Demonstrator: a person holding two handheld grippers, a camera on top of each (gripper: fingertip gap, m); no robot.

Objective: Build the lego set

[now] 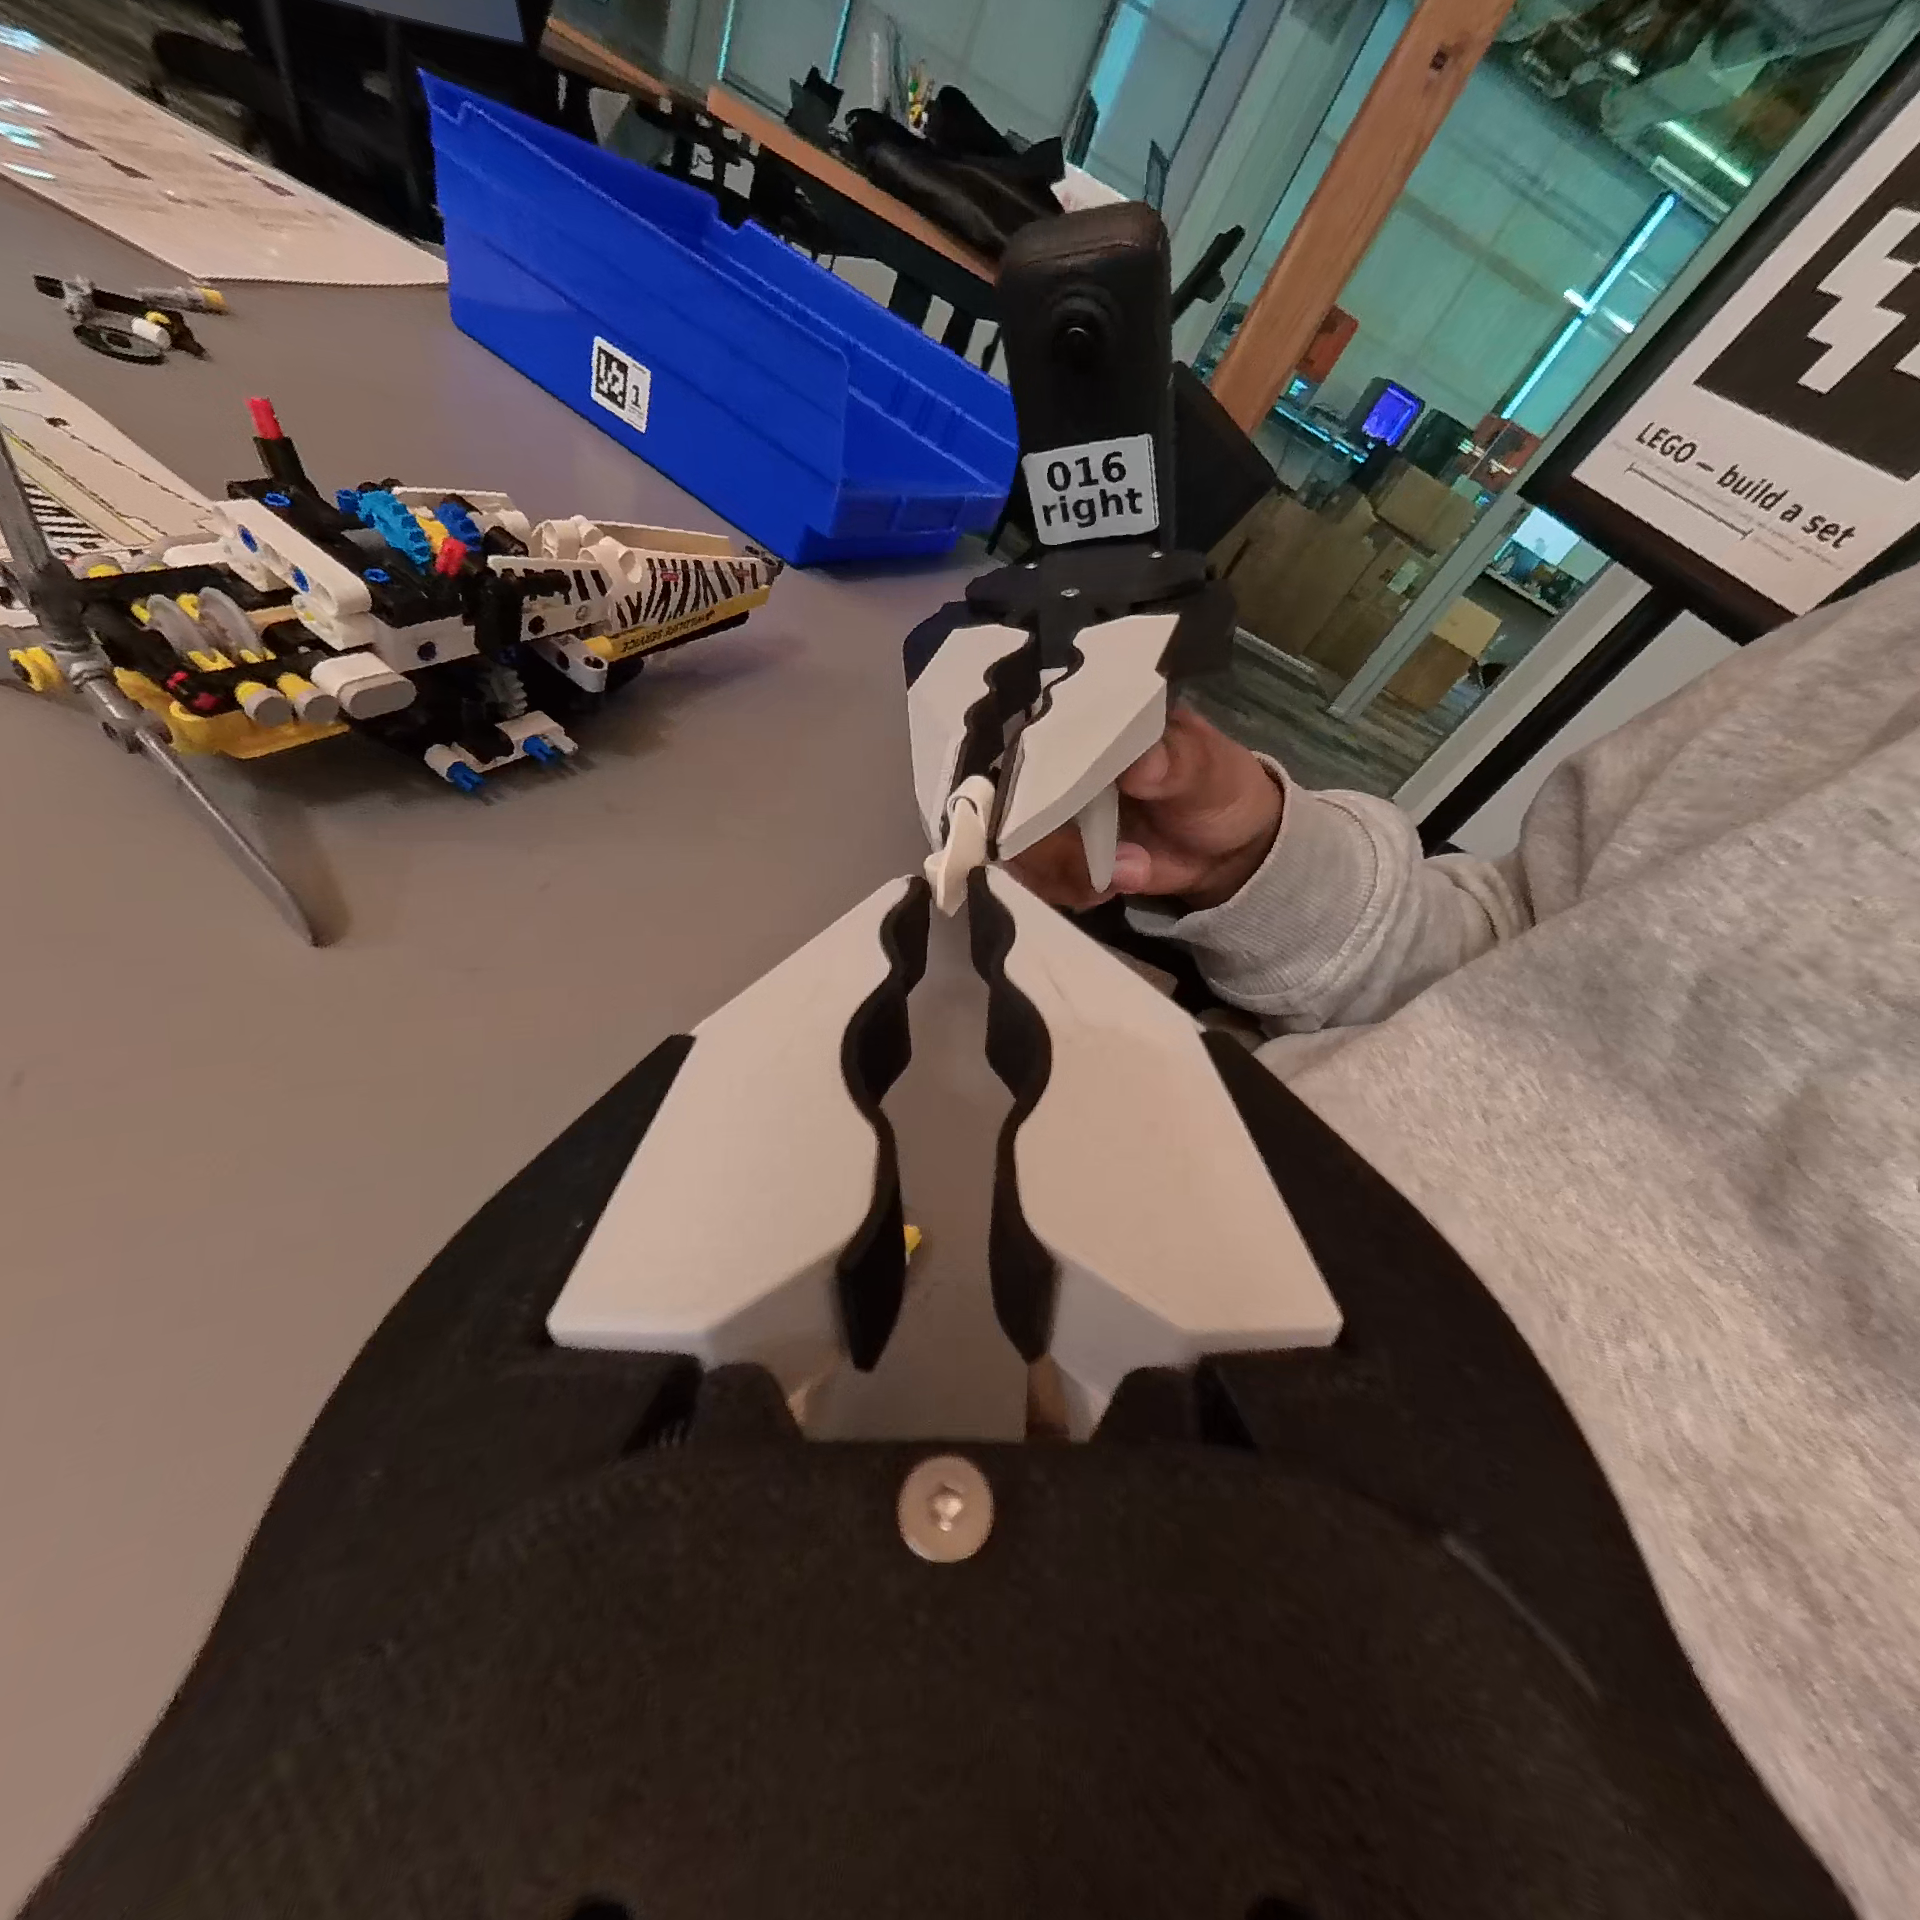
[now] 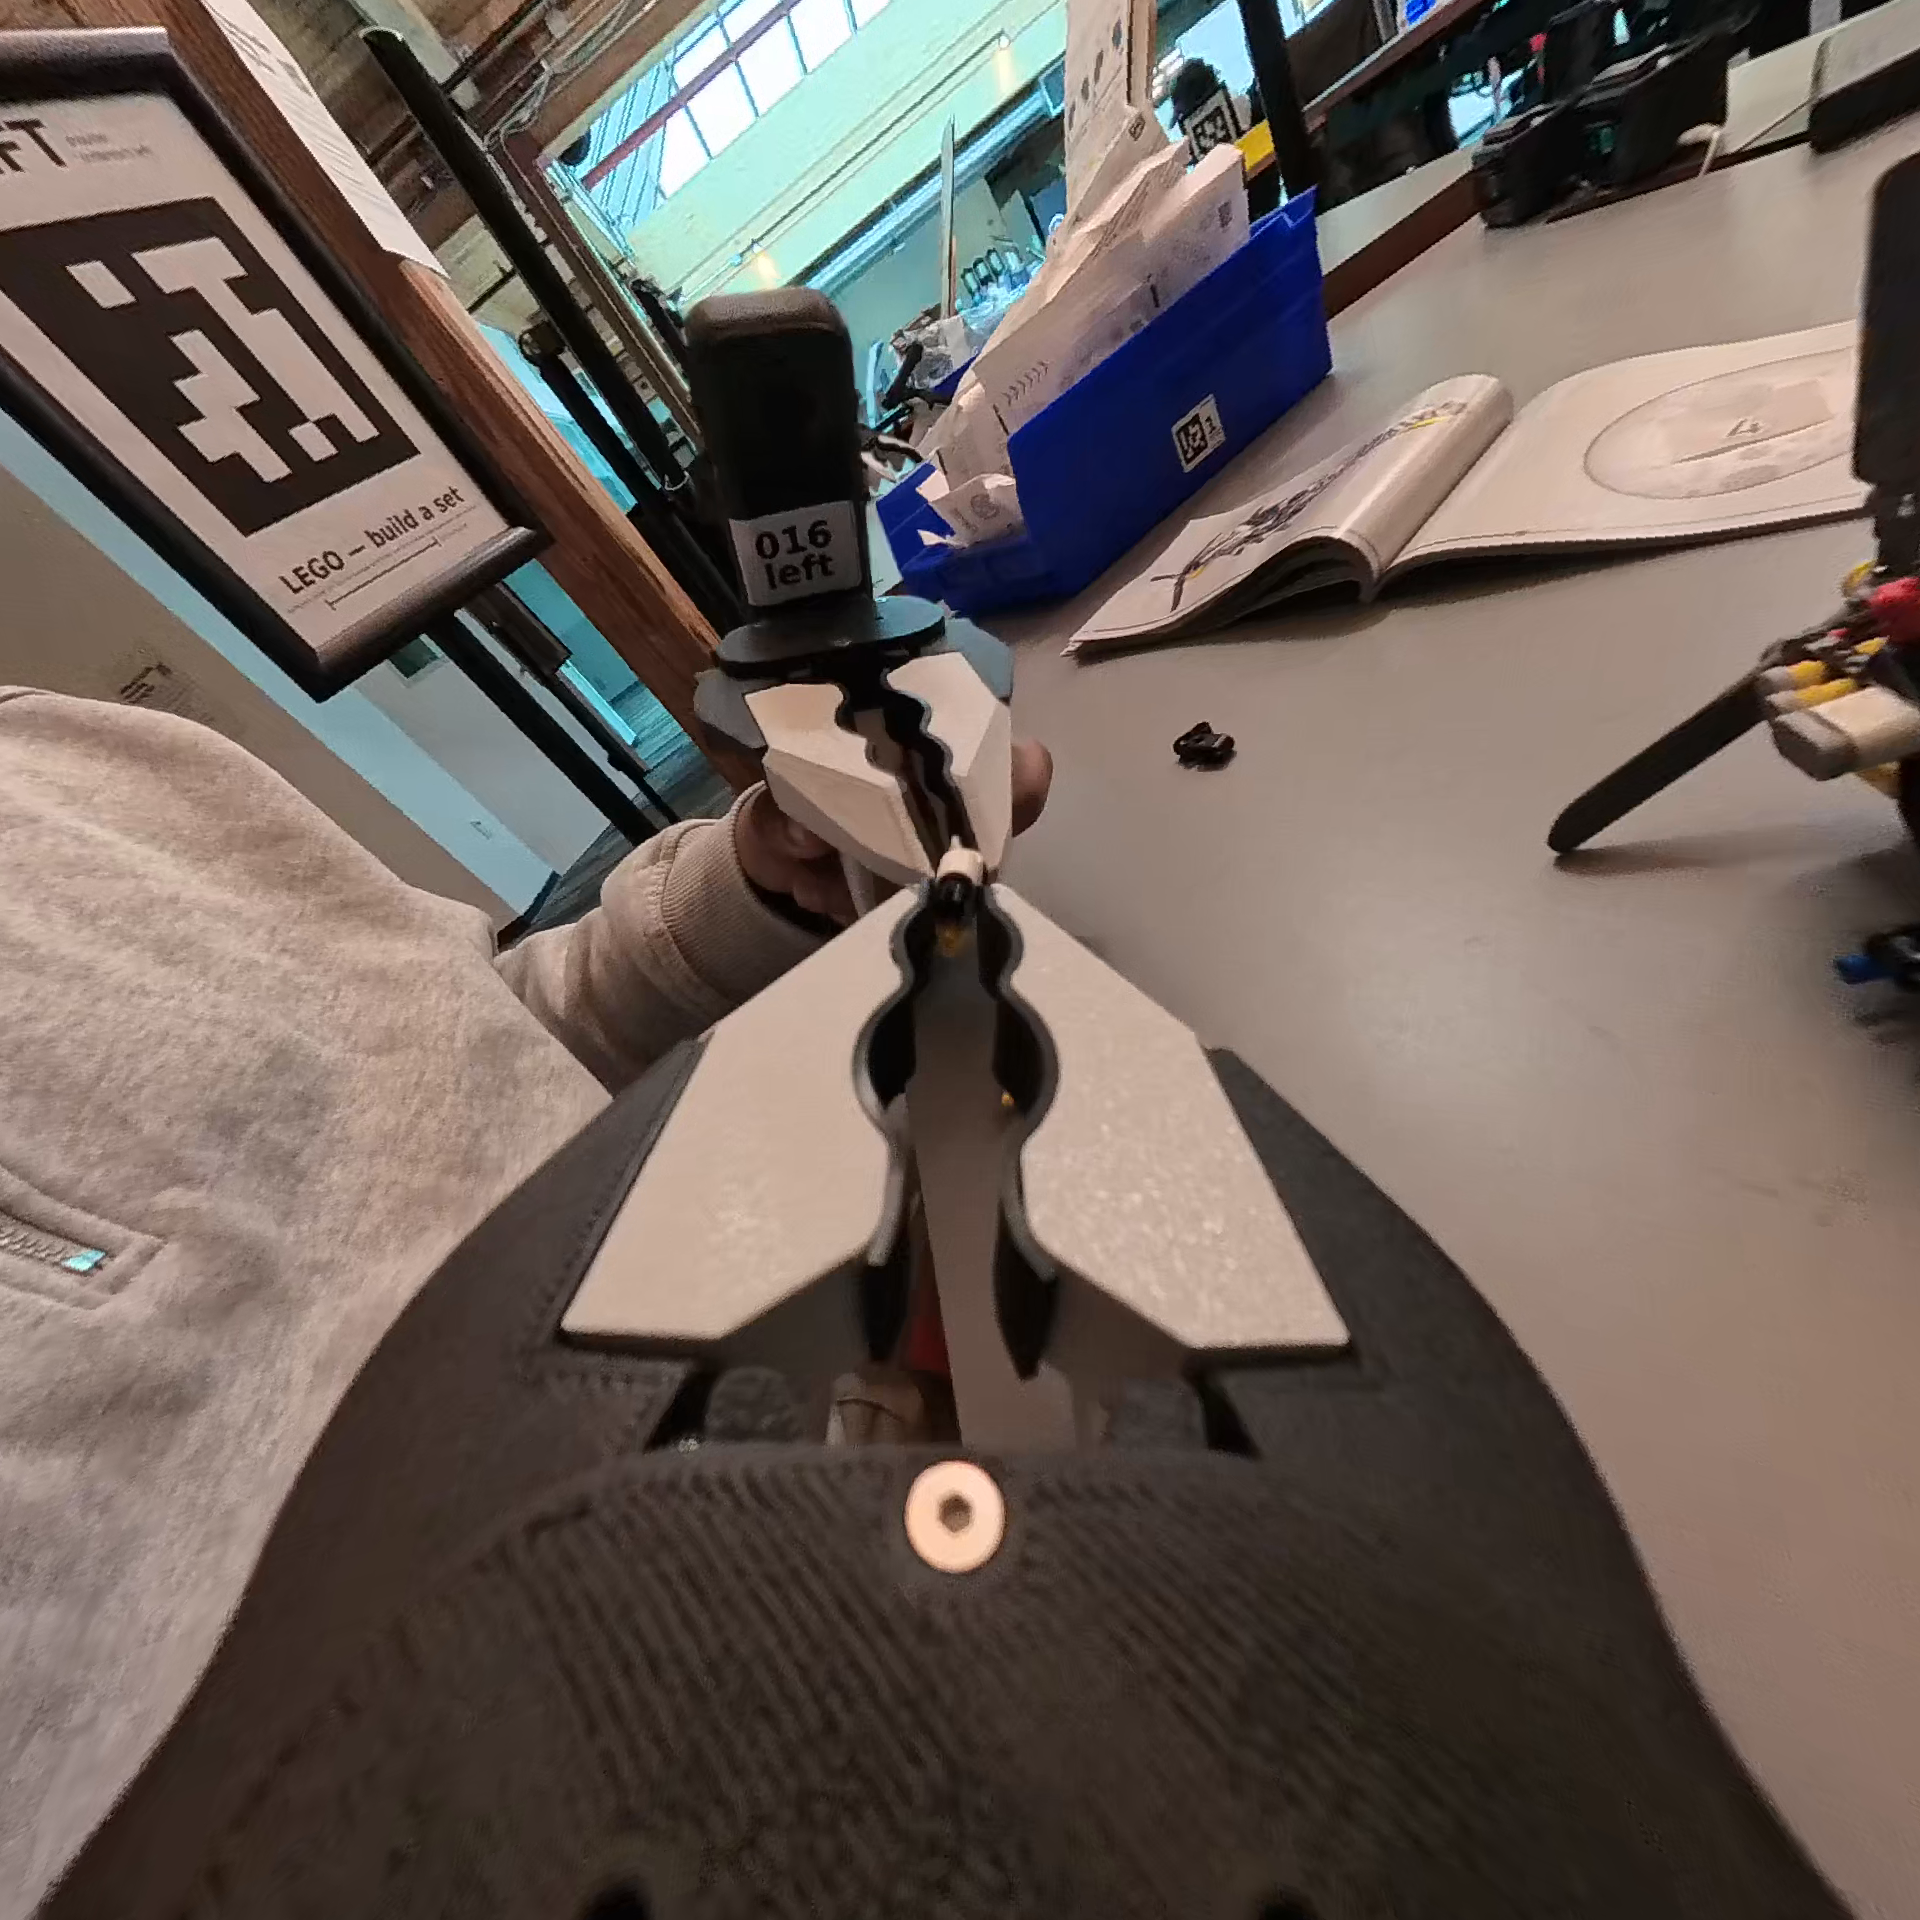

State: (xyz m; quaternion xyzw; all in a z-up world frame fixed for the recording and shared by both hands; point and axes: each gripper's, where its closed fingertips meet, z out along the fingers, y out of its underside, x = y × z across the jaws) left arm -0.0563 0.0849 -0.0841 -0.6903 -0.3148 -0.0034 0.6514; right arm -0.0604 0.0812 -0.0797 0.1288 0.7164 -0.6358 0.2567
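My left gripper (image 1: 948, 885) and my right gripper (image 2: 951, 906) meet tip to tip above the grey table (image 1: 468, 1039). Both are shut on one small white Lego piece (image 1: 958, 844), which bridges the two pairs of tips. In the right wrist view the white piece (image 2: 962, 862) sits in the left gripper's tips (image 2: 961, 847), and a black pin end (image 2: 950, 894) sits at my right tips. The right gripper (image 1: 982, 805) faces me in the left wrist view. The part-built yellow, white and black helicopter model (image 1: 416, 613) lies on the table to the left, apart from both grippers.
A blue bin (image 1: 707, 343) stands behind the model; it holds paper bags (image 2: 1101, 270). An open instruction booklet (image 2: 1455, 488) lies beyond. A small black part (image 2: 1203, 744) and loose parts (image 1: 135, 317) lie on the table. A framed sign (image 2: 208, 364) stands off the table's edge. A person's grey sleeve (image 1: 1351, 914) is close. My left and right fingertips are right by each other.
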